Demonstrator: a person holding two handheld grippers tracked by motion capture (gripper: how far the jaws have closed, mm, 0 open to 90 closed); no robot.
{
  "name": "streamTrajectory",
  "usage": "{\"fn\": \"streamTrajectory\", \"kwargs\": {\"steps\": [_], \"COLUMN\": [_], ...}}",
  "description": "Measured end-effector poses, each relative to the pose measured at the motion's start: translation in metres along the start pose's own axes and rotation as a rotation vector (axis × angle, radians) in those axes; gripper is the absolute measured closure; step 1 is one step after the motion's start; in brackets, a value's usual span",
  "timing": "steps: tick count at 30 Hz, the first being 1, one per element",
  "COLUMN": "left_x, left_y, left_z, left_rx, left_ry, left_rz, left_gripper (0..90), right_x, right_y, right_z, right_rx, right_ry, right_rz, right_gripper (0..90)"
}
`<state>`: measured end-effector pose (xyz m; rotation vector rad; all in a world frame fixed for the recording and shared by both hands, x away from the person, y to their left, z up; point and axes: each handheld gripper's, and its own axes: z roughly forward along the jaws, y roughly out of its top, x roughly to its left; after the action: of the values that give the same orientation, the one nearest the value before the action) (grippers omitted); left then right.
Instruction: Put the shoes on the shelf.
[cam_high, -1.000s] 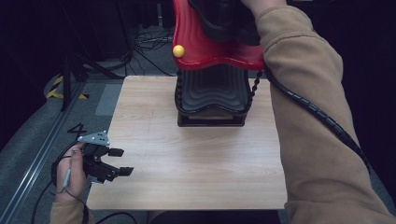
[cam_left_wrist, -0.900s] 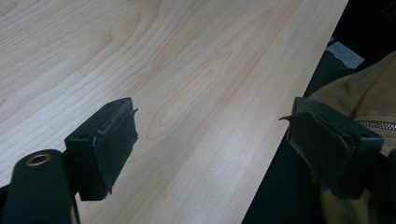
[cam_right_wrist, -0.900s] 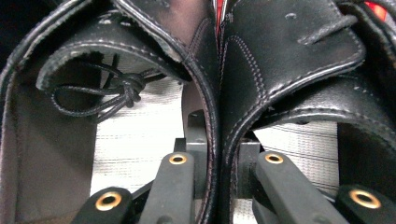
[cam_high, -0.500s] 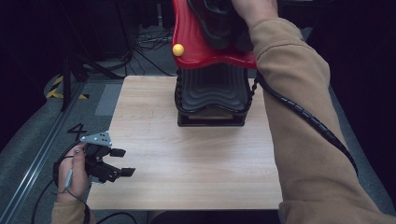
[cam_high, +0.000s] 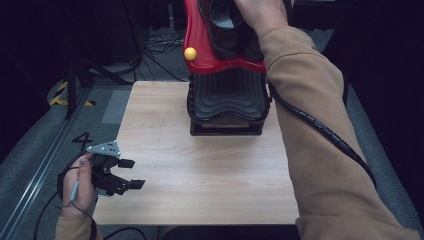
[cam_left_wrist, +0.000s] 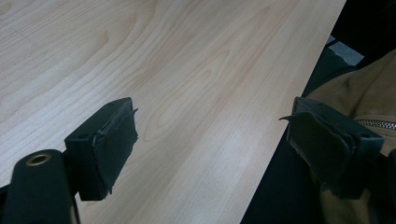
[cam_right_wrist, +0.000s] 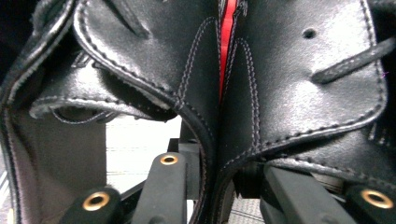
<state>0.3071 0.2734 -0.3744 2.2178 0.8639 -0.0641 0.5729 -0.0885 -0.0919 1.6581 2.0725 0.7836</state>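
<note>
Pale wood grain covers the bench (cam_high: 200, 195), with dark floor and cables beyond its far edge. At the near left corner the left gripper (cam_high: 131, 174) rests in a hand (cam_high: 80, 185), its fingers (cam_left_wrist: 109, 144) spread wide over bare wood. The right arm (cam_high: 320, 150), in a tan sleeve, stretches over the far edge to a pair of black leather shoes (cam_high: 225, 25) on a red rack (cam_high: 200, 50) above a black ribbed stand (cam_high: 227, 100). The right gripper (cam_right_wrist: 215, 186) sits where the two shoes meet, one finger (cam_right_wrist: 163, 186) inside a shoe; its fingers have just been opening. Leather hides the fingertips, so whether they pinch it cannot be told.
</note>
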Motion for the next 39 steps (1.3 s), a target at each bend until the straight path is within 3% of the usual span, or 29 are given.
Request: {"fn": "streamTrajectory", "kwargs": {"steps": [13, 20, 21, 23, 29, 34, 39], "left_x": [-0.004, -0.005, -0.007, -0.008, -0.011, -0.015, -0.017], "left_y": [0.004, 0.005, 0.005, 0.006, 0.01, 0.013, 0.015], "left_z": [0.001, 0.001, 0.002, 0.002, 0.005, 0.007, 0.009], "left_rx": [0.01, 0.009, 0.011, 0.013, 0.028, 0.045, 0.051], "left_ry": [0.002, 0.004, 0.006, 0.003, 0.005, 0.007, 0.009], "left_rz": [0.012, 0.019, 0.021, 0.021, 0.032, 0.037, 0.04], "left_gripper": [16.4, 16.4, 16.4, 16.4, 16.4, 16.4, 16.4], "right_x": [-0.011, -0.014, -0.016, -0.017, -0.025, -0.036, -0.049], "right_y": [-0.005, -0.01, -0.014, -0.016, -0.034, -0.058, -0.079], "right_z": [-0.012, -0.03, -0.042, -0.045, -0.078, -0.104, -0.121], "right_rx": [0.0, -0.03, -0.041, -0.047, -0.047, -0.031, -0.03], "right_ry": [0.053, 0.087, 0.104, 0.111, 0.17, 0.245, 0.297], "right_rz": [0.051, 0.042, 0.027, 0.021, -0.066, -0.155, -0.201], "right_gripper": [60.7, 56.0, 54.5, 54.1, 51.7, 50.4, 49.5]}}
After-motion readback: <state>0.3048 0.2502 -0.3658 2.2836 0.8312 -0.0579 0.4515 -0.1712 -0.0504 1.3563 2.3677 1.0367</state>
